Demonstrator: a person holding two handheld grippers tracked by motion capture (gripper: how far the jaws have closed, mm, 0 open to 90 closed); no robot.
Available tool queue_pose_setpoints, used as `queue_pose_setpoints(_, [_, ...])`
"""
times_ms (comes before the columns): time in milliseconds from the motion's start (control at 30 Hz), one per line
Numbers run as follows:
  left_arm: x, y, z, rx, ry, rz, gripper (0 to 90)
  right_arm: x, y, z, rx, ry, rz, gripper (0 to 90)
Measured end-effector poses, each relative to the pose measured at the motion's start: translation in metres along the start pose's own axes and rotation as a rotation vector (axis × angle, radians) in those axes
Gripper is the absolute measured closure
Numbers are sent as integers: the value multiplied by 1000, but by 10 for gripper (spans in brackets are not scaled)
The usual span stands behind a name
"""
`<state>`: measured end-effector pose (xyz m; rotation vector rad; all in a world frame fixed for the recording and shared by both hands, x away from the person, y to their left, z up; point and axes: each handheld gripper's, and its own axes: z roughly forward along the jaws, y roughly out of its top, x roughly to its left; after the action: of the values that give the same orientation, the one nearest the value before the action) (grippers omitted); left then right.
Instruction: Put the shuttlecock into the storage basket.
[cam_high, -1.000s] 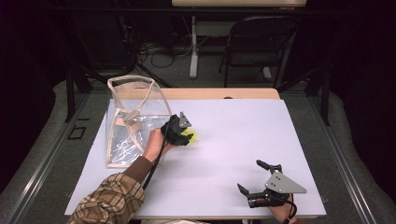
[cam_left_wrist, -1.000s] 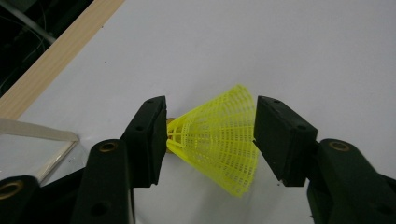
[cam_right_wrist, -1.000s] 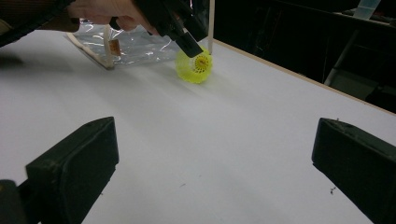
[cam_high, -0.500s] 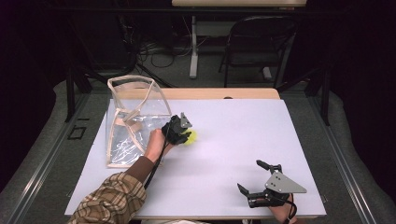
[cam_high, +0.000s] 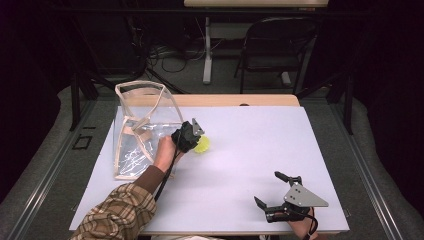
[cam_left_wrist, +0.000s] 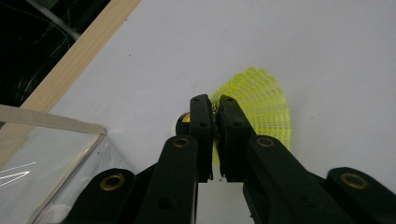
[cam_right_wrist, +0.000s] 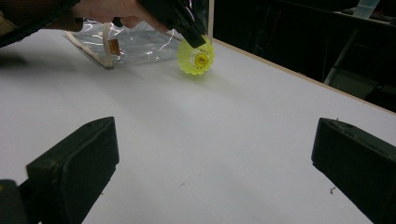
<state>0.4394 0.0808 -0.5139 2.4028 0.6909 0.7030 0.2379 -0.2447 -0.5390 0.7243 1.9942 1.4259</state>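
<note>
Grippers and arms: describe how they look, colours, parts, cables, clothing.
Both are black two-jaw tools. The left gripper has flat rectangular pads and brass-coloured pivot pins; a black cable trails along a brown-and-tan plaid sleeve. The right gripper carries a grey three-cornered plate; its blocky jaws stand wide.

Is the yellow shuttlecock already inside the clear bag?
No, the yellow shuttlecock lies on the white table beside the clear bag, pinched by the left gripper.
</note>
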Motion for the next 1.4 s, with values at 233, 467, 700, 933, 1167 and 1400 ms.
queue_pose_setpoints(233, [8,2,-1,8,19,2,892,0,0,0,0,0,-2,1])
queue_pose_setpoints(467, [10,5,-2,9,49,-7,900,0,0,0,-4,-3,-5,1])
queue_pose_setpoints(700, [13,8,-10,-5,64,-28,900,-1,0,-1,-7,-9,-3,2])
queue_pose_setpoints(933, [9,11,-14,-17,50,-21,900,-1,0,-2,-9,-8,0,2])
queue_pose_setpoints(1167, [15,22,-27,-33,42,-20,900,-3,0,0,-2,-11,10,2])
queue_pose_setpoints(1400, [19,22,-31,-35,24,-34,900,-2,0,1,-5,-4,10,1])
